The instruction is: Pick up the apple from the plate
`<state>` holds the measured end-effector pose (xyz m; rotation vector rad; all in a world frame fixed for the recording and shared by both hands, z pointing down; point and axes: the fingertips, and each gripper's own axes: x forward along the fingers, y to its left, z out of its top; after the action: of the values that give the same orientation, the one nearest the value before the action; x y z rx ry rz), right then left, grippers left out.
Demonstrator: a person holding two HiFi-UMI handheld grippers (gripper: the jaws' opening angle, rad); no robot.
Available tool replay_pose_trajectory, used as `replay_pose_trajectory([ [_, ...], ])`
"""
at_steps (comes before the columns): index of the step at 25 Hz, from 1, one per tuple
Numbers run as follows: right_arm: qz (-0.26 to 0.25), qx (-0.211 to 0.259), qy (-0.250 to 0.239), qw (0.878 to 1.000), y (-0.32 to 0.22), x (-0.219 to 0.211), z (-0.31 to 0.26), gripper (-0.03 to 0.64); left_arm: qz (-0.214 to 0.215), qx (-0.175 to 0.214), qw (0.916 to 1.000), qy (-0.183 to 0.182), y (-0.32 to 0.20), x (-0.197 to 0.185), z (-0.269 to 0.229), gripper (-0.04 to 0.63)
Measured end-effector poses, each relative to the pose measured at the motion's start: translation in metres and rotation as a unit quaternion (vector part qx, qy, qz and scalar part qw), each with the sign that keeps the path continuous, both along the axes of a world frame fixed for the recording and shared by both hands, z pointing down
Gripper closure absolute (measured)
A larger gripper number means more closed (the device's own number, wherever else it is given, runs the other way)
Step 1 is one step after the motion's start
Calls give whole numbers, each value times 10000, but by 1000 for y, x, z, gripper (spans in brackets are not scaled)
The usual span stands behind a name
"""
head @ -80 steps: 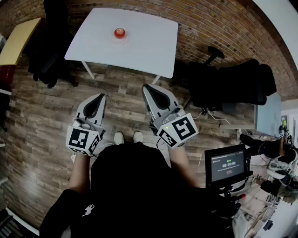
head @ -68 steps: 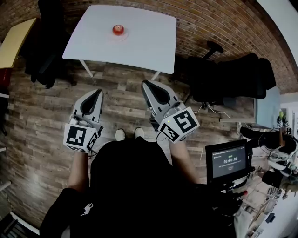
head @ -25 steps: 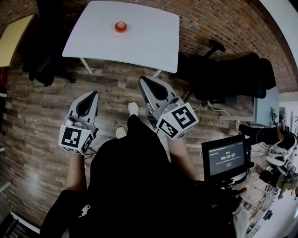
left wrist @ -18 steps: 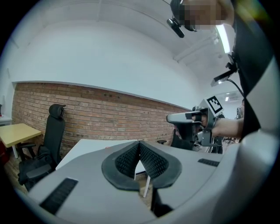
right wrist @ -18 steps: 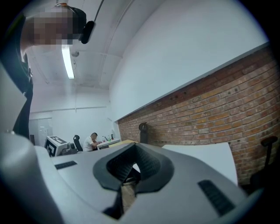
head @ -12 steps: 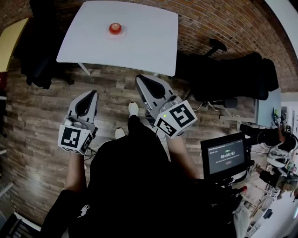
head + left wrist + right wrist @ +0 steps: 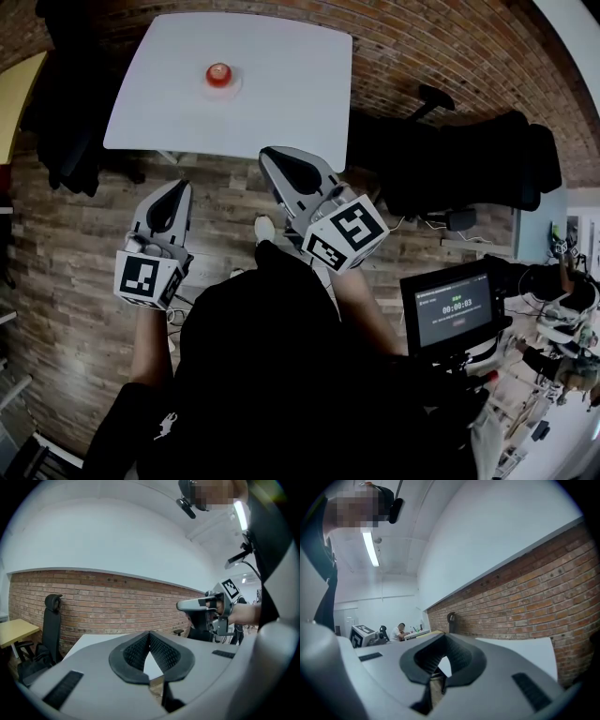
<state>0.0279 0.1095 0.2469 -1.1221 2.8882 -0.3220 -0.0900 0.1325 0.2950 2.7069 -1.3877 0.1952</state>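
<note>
A red apple [image 7: 217, 73] sits on a small white plate [image 7: 228, 88] toward the far left of a white table [image 7: 291, 75]. Both grippers are held over the wooden floor, short of the table. My left gripper [image 7: 178, 185] is shut and empty, its tips a little before the table's near edge. My right gripper [image 7: 264, 155] is also shut and empty, its tips close to that edge. In the left gripper view the jaws [image 7: 150, 633] meet with the right gripper [image 7: 187, 605] beyond. The right gripper view shows shut jaws [image 7: 444, 636]. Neither gripper view shows the apple.
A brick wall runs behind the table. A black office chair [image 7: 469, 169] stands right of the table, and another black chair [image 7: 66, 122] and a yellow table [image 7: 23, 89] to the left. A screen with a timer [image 7: 448, 314] is at my right.
The table and apple have drawn nearer in the head view. Both grippers have moved forward toward the table's near edge, jaws staying shut. A foot has stepped ahead.
</note>
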Motion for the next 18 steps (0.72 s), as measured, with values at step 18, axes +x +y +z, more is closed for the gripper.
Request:
replay_pose_trajectory([
  [18, -663, -116, -99, 9977, -114, 18, 3, 614, -503, -59, 9986, -142, -107, 33, 1, 591],
])
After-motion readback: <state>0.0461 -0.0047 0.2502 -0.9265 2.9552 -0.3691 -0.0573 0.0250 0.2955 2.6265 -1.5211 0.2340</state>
